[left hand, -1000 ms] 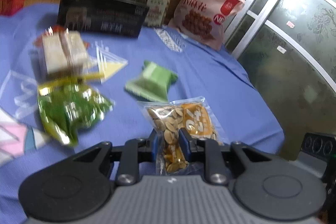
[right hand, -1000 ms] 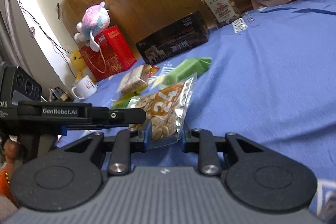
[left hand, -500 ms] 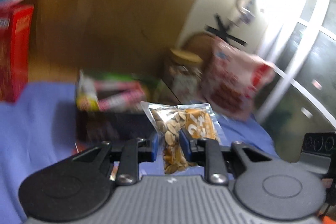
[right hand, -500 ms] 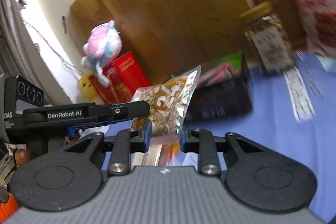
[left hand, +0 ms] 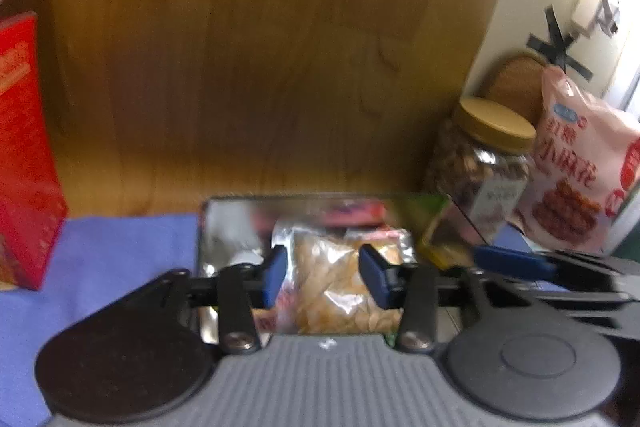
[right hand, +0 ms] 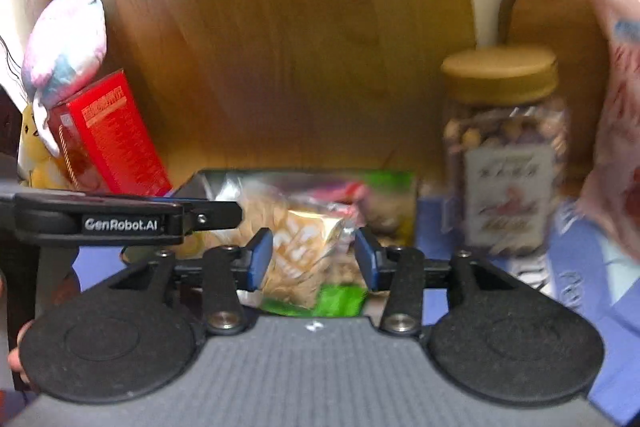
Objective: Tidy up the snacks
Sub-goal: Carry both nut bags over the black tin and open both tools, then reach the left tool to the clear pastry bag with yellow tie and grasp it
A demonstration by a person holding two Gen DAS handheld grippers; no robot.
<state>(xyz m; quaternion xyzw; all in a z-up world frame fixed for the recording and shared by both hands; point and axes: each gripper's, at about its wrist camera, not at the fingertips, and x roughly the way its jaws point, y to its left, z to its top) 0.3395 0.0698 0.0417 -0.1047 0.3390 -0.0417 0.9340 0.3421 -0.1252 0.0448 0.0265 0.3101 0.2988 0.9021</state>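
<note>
Blue pads stand apart on both tools now: the left gripper and the right gripper have just been opening, and the clear plastic packet of pale seeds with an orange label sits loose between the pads, pressed by none of them. A second ago the 2 grippers pinched this packet together over the blue cloth; since then they carried it across to the open black tin box with a shiny inside, and the packet now lies in it, on top of other wrappers, one green and one pink. I judge that this snack is delivered and the 2 tools are free for the next one. Behind the box stand a clear jar with a tan lid and a pink snack bag, and to the left a red carton under a pastel plush toy, all against a wooden board.
</note>
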